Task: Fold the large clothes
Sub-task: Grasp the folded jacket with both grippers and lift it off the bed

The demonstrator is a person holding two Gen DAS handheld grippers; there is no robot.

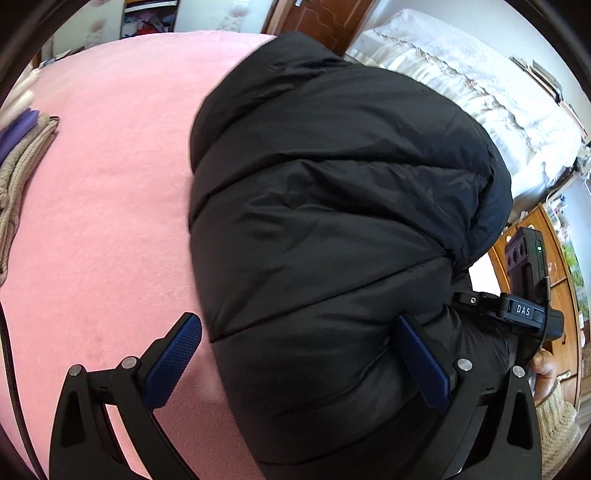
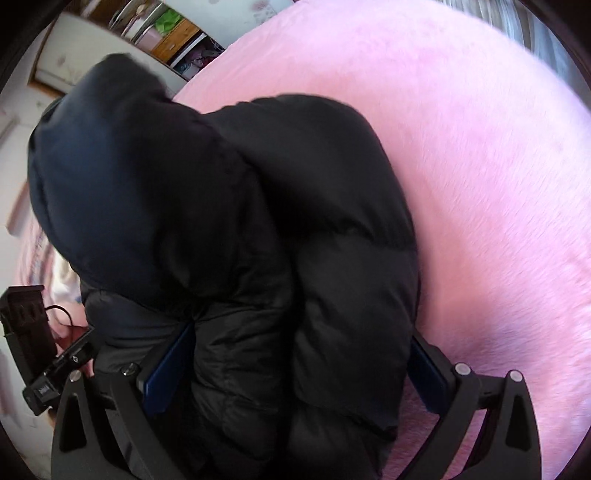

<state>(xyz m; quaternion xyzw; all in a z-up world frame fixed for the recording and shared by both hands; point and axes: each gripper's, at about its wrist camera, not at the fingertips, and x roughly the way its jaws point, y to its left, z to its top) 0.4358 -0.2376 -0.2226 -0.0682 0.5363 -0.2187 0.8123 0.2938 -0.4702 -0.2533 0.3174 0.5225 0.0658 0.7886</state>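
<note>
Both hand-held grippers are spread wide around a black puffer jacket, which lies bunched and folded over on a pink blanket. From its own camera, the left gripper has its fingers far apart: the left blue pad sits clear over the blanket just beside the jacket's edge, while the right blue pad presses into a quilted panel, so the jacket's near corner bulges between the fingers without being pinched. From the right wrist camera, the right gripper is likewise wide open, with the jacket's thick folds filling the gap and both blue pads touching or half buried in the fabric; a dark hood-like part rises at the jacket's far left. Folded beige knitwear lies at the blanket's left edge. Beyond the jacket stands a white covered bed, a wooden door and wooden furniture.
</note>
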